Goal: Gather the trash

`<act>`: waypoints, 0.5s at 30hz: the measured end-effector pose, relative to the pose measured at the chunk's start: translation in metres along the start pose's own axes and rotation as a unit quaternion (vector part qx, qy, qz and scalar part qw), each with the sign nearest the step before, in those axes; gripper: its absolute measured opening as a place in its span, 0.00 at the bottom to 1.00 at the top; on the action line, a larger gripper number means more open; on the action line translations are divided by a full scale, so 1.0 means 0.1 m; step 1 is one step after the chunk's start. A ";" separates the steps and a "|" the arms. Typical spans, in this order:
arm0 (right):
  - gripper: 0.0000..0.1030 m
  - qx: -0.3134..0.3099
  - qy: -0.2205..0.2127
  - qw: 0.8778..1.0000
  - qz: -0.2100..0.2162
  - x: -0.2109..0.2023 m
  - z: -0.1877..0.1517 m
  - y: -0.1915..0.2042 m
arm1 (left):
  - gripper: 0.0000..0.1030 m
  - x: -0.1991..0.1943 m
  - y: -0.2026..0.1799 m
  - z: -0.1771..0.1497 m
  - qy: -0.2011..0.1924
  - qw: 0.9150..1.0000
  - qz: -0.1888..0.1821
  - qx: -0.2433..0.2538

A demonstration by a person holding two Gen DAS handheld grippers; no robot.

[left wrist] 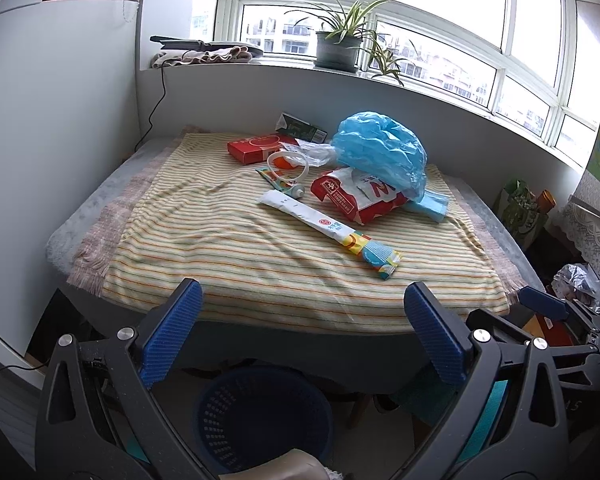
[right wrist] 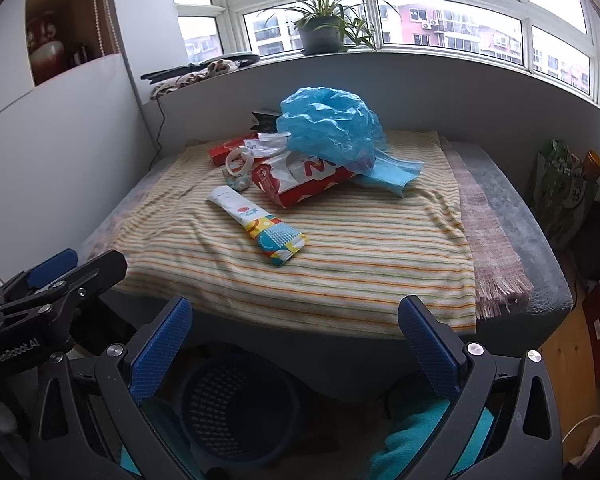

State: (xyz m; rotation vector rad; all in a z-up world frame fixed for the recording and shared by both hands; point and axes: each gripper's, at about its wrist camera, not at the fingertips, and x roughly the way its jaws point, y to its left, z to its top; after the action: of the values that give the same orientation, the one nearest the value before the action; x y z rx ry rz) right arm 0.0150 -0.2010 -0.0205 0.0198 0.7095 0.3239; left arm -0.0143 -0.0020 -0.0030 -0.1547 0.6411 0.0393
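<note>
Blue crinkled plastic, a bag [left wrist: 382,148], sat heaped at the far end of a table draped in a striped cloth [left wrist: 228,240], part of a cluster of litter by the window wall. Under the bag lay a torn red-and-white wrapper [left wrist: 356,196]; beside it were a red box [left wrist: 256,146], a dark green box [left wrist: 300,126], a white plastic ring [left wrist: 288,164] and a small tube [left wrist: 284,186]. A long white sachet with a coloured end [left wrist: 332,234] lay apart from the pile, nearer the front edge. Both handheld tools hung short of the table, touching none of it: the left gripper [left wrist: 304,336] had its blue-padded fingers spread wide with nothing between them, and the right gripper [right wrist: 296,344] was likewise released and empty. A dark blue perforated basket [right wrist: 236,408] stood on the floor below the table's front edge. A potted plant [right wrist: 320,32] stood on the sill.
</note>
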 end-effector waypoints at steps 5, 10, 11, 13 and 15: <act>0.99 -0.001 -0.001 1.000 0.002 -0.02 -0.02 0.06 | 0.99 -0.08 0.07 -0.02 -0.006 1.000 0.007 0.000; 0.99 -0.005 -0.003 1.000 0.004 -0.04 -0.04 0.12 | 0.99 -0.12 0.12 -0.04 -0.010 1.000 0.013 -0.002; 0.99 -0.006 -0.002 1.000 0.006 -0.05 -0.04 0.13 | 0.99 -0.13 0.13 -0.04 -0.011 1.000 0.014 -0.003; 0.99 -0.010 -0.001 1.000 0.008 -0.04 -0.04 0.16 | 1.00 -0.13 0.15 -0.05 -0.011 1.000 0.018 -0.005; 0.99 -0.013 -0.002 1.000 0.010 -0.02 -0.02 0.18 | 0.99 -0.13 0.16 -0.04 -0.010 1.000 0.021 -0.004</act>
State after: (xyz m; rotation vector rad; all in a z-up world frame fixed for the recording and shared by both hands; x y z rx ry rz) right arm 0.0069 -0.1853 -0.0185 0.0037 0.7016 0.3519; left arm -0.0284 0.0134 -0.0011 -0.1489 0.6238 0.0835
